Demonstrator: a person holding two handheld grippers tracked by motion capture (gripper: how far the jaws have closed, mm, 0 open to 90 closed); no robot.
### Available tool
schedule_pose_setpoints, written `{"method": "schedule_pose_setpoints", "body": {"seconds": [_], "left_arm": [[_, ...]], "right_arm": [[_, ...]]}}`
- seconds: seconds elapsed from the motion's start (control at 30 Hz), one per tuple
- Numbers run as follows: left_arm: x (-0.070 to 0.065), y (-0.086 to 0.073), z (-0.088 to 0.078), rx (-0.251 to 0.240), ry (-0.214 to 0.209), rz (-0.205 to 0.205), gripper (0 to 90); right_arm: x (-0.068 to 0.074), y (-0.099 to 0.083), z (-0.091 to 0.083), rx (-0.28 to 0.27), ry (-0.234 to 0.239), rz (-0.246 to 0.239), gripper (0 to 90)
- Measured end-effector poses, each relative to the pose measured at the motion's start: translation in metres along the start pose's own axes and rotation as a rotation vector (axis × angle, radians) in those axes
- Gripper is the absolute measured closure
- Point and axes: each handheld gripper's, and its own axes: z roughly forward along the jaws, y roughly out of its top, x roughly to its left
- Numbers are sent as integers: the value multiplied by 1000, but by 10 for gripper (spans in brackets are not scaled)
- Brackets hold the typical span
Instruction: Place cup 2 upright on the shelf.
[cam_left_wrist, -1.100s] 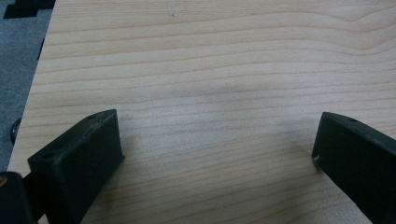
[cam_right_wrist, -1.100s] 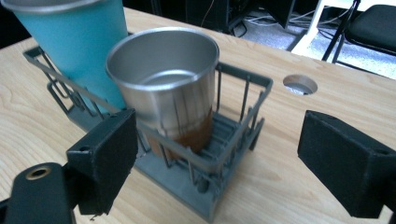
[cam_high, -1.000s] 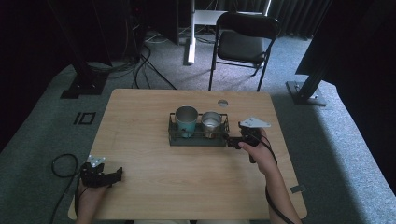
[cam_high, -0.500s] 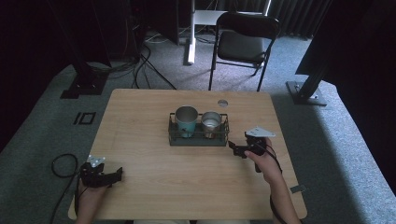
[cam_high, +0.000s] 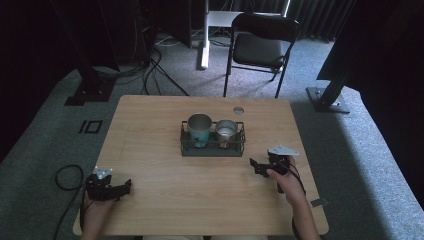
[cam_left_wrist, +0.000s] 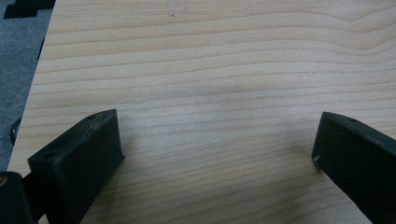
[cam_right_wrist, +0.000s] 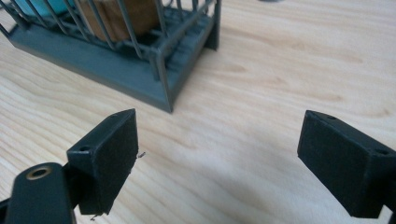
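A dark wire rack (cam_high: 212, 149) stands mid-table and holds two metal cups: a taller teal one (cam_high: 199, 130) on the left and a shorter brownish one (cam_high: 226, 132) on the right. My right gripper (cam_high: 256, 167) sits open on the table just right of and nearer than the rack, with nothing between its jaws. In the right gripper view the rack's corner (cam_right_wrist: 164, 81) lies close ahead to the left of the gripper (cam_right_wrist: 219, 154). My left gripper (cam_high: 125, 188) rests open near the table's front left corner, over bare wood (cam_left_wrist: 219, 135).
The wooden table (cam_high: 150, 130) has a small round grommet (cam_high: 238, 110) at its far right. A black folding chair (cam_high: 262, 47) stands beyond the table, with cables and stand bases on the carpet around it. A cable loops off the table's left edge (cam_high: 62, 175).
My right gripper has drawn back from the rack's right end toward the person and lowered to the table. The left gripper has stayed put.
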Motion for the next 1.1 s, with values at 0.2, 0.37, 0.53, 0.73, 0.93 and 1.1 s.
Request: {"method": "schedule_pose_setpoints", "body": {"seconds": [0.2,0.37,0.53,0.73,0.93,1.1], "left_arm": [[0,0,0,0,0,0,21],[0,0,0,-1,0,-1,21],[0,0,0,-1,0,-1,21],[0,0,0,0,0,-1,21],[0,0,0,0,0,-1,21],[0,0,0,0,0,-1,21]], "right_arm": [[-6,-18,-5,22,-23,12,122],[-10,-26,-8,32,-32,23,122],[-12,-35,-12,49,-46,21,123],[-15,-42,-21,65,-74,16,123],[-17,-49,-30,92,-112,19,123],[-20,-53,-34,113,-147,32,123]]}}
